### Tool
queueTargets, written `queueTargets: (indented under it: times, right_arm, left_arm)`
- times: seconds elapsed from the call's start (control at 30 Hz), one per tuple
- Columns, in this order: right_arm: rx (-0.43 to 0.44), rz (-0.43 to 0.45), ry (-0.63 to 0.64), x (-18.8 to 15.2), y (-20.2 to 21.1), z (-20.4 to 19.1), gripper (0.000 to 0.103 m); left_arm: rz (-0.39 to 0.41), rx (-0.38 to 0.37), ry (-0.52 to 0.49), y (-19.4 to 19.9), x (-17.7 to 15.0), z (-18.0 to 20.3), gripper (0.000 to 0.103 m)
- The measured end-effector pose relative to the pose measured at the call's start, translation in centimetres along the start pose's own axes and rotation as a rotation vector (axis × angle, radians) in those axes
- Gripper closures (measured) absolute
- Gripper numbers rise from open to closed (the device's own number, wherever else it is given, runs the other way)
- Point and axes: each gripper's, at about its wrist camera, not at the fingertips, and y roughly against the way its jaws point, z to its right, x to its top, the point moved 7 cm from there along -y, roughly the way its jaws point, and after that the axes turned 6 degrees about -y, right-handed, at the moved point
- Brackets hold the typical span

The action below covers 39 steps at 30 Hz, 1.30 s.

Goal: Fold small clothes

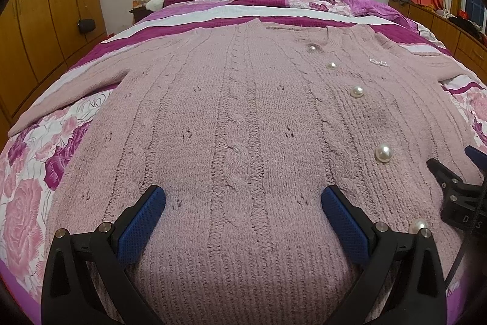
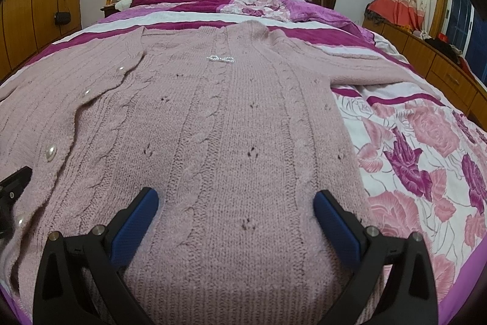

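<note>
While both grippers hover spread wide, the cardigan (image 1: 243, 118) runs hem-near to collar at frame top.
Left gripper (image 1: 243, 203) and right gripper (image 2: 236, 201) sit equally near the hem, nothing clamped.

Pink cable-knit cardigan (image 1: 243, 118) spread flat on bed, buttoned, sleeves outstretched.

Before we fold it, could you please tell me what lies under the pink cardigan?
The pink cardigan lies flat on a rose-patterned bedspread, which shows around it; whatever sits directly beneath the knit is covered.
</note>
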Motion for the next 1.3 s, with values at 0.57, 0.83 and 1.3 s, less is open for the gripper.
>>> queueTargets:
  times: [0.57,0.83,1.3]
  right_arm:
    - [0.001,-0.001,0.0,0.0,0.0,-0.1,0.0]
    - [0.001,-0.013,-0.01,-0.1,-0.5,0.3,0.0]
    - [0.167,0.135,-0.075,8.1,4.9,-2.8,0.012]
  left_arm:
    - [0.0,-0.023,0.005,0.3,0.0,0.0,0.018]
    - [-0.018,-0.051,0.011,0.6,0.0,-0.2,0.018]
    - [0.038,-0.171,0.544,6.5,6.1,-22.8,0.027]
